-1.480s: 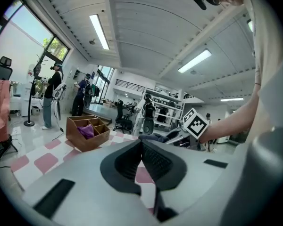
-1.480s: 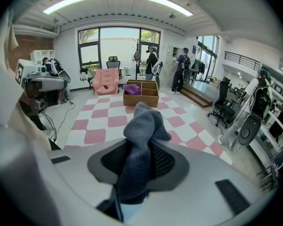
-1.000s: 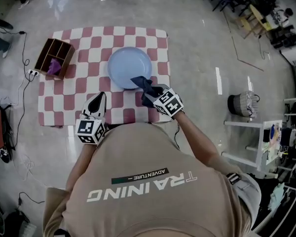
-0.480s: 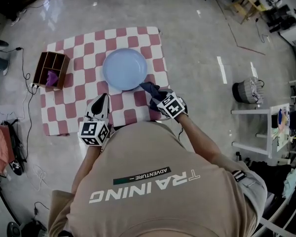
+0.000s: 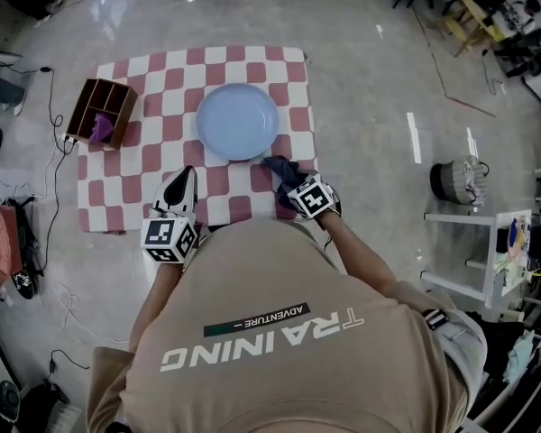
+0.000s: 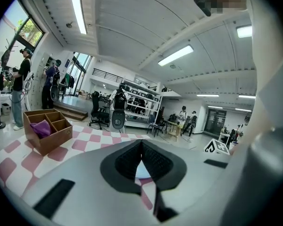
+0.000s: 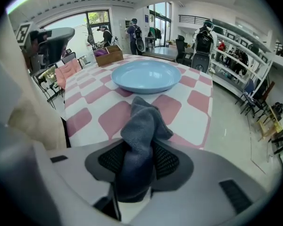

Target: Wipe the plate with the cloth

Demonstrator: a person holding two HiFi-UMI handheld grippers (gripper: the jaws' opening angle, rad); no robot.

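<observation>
Nearest the body, at right gripper (image 7: 139,160): with jaws just now opening, dark grey cloth (image 7: 140,126) bunched between them, both pads against it, free end poking forward toward checked mat (image 5: 144,192); contact with mat not clear. Reads as a loosening pinch, not a firm clamp. Pointed steeply down, marker cube on top, forearm reaching in from the right over mat's near edge. Alongside, left gripper (image 5: 180,183): with jaws together, nothing in them, held roughly level low over mat's near edge, aimed toward plate. Handling guess for cloth: light, limp, zero stiffness, folding wherever pushed; textured enough to stay on pads, but mostly dangling from a thin pinch. Best taken at the bunched middle, to put a wad under the jaws for wiping, not by a corner. Just beyond cloth: pale blue plate (image 7: 146,75), empty, flat on mat, near rim just beside cloth tip. Probably rigid, smooth, breakable, liable to skate on mat under sideways wiping; worth steadying at rim with left gripper. Farthest, at mat's far left edge: wooden divided box (image 5: 108,97) holding purple rag (image 5: 101,126) in one compartment.
</observation>
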